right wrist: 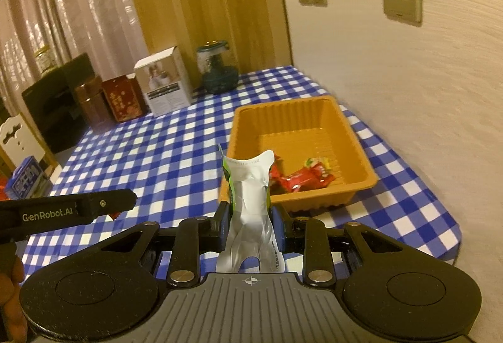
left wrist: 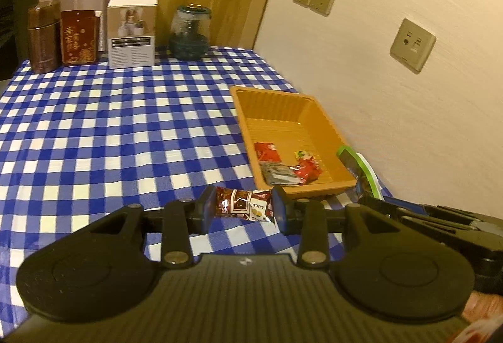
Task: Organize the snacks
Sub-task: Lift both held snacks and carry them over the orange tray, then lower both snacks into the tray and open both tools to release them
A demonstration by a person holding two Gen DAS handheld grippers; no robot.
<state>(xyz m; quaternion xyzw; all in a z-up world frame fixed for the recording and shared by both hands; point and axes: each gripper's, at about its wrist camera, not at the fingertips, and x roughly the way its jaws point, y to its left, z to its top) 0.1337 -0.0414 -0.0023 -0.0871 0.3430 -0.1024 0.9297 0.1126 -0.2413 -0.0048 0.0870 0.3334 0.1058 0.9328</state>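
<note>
An orange plastic tray (left wrist: 283, 104) (right wrist: 345, 135) sits on the blue-checked tablecloth by the wall and holds red wrapped snacks (left wrist: 308, 168) (right wrist: 301, 179) and a dark packet (left wrist: 278, 174). My left gripper (left wrist: 243, 207) is shut on a dark red snack packet (left wrist: 242, 206), held crosswise just short of the tray's near rim. My right gripper (right wrist: 250, 217) is shut on a white and green snack pouch (right wrist: 250, 185), which stands upright in front of the tray. That pouch and the right gripper's finger also show at the right of the left wrist view, pouch (left wrist: 356, 168).
At the table's far edge stand a brown tin (left wrist: 44, 36), a red box (left wrist: 78, 36), a white carton (left wrist: 132, 31) and a glass jar (left wrist: 190, 33). Wall sockets (left wrist: 411, 46) are on the right wall. The left gripper's side (right wrist: 72, 211) crosses the right wrist view.
</note>
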